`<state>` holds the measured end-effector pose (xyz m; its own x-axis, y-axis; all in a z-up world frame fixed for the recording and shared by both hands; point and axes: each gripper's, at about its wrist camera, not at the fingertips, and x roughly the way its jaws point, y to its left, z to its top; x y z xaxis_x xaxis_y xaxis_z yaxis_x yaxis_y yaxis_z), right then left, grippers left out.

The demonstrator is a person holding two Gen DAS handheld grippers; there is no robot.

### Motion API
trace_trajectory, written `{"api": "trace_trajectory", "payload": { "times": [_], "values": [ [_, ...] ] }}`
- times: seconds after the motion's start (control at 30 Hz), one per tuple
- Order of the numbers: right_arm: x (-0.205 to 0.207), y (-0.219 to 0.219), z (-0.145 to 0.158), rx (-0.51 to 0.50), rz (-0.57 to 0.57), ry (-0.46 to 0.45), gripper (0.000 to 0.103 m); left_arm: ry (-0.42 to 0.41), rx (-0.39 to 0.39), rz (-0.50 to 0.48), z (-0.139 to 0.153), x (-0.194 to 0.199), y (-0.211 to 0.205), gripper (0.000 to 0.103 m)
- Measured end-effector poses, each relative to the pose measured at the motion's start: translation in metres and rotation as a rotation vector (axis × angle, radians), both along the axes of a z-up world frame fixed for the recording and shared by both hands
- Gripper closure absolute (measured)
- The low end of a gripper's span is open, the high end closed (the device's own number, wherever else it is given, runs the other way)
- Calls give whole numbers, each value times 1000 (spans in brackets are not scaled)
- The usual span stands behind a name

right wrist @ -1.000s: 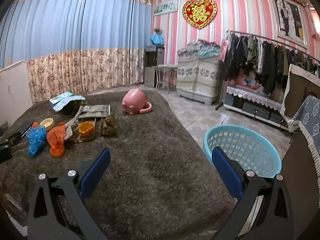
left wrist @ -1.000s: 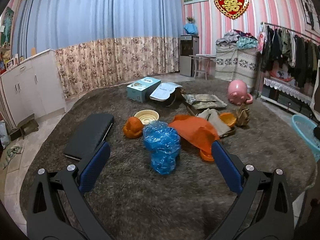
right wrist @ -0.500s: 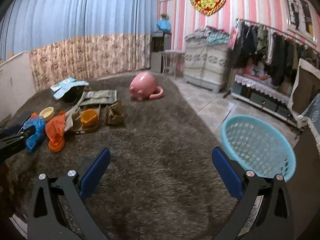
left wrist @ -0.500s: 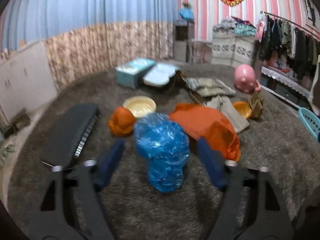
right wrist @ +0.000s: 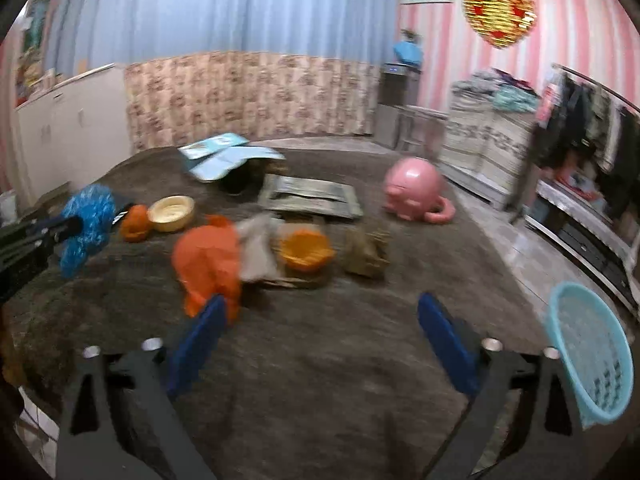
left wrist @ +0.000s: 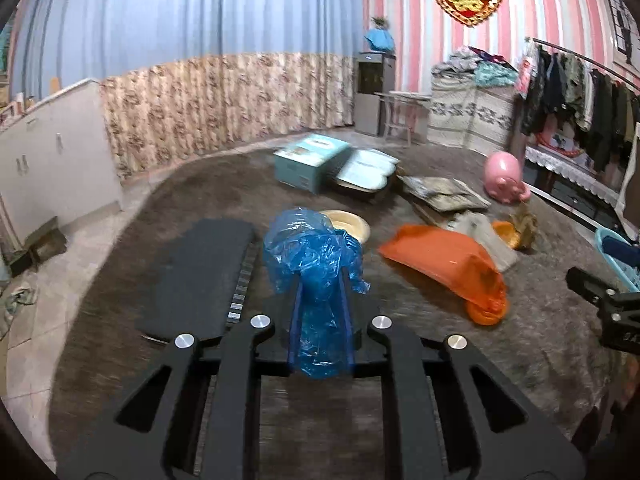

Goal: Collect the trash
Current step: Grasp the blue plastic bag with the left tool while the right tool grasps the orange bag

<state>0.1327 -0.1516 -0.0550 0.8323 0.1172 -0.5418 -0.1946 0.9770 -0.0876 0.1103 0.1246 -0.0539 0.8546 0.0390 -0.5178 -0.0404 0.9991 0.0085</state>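
Left gripper jaws clamp the blue bag; thin film may slip. Right gripper jaws closing, empty.

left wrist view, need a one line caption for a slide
Left claw shut on a crumpled blue plastic bag above the brown rug, orange bag lying nearby.

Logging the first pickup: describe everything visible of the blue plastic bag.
The blue plastic bag is thin, crinkly, translucent film, bunched into a puffy upper lump and a narrower lower part. The left gripper is shut on that lower part, blue pads pressing both sides. Behind it lie the grey carpet and a cream bowl.
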Motion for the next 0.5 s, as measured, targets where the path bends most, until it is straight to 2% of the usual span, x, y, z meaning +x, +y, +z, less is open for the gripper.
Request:
{"api": "trace_trajectory", "payload": {
  "times": [0.13, 0.2, 0.3, 0.43, 0.5],
  "values": [
    [14, 33, -2, -23, 75, 27, 24, -10, 21, 46, 3, -4, 22, 88],
    [21, 48, -4, -24, 119, 49, 36, -13, 18, 62, 3, -7, 34, 88],
    [29, 69, -9, -46, 164, 79, 47, -11, 19, 78, 1, -8, 46, 88],
    [45, 80, -18, -62, 157, 127, 51, -1, 2, 100, -3, -6, 62, 88],
    [49, 79, -21, -46, 162, 154, 63, 1, -12, 104, -5, -6, 67, 88]
  ]
}}
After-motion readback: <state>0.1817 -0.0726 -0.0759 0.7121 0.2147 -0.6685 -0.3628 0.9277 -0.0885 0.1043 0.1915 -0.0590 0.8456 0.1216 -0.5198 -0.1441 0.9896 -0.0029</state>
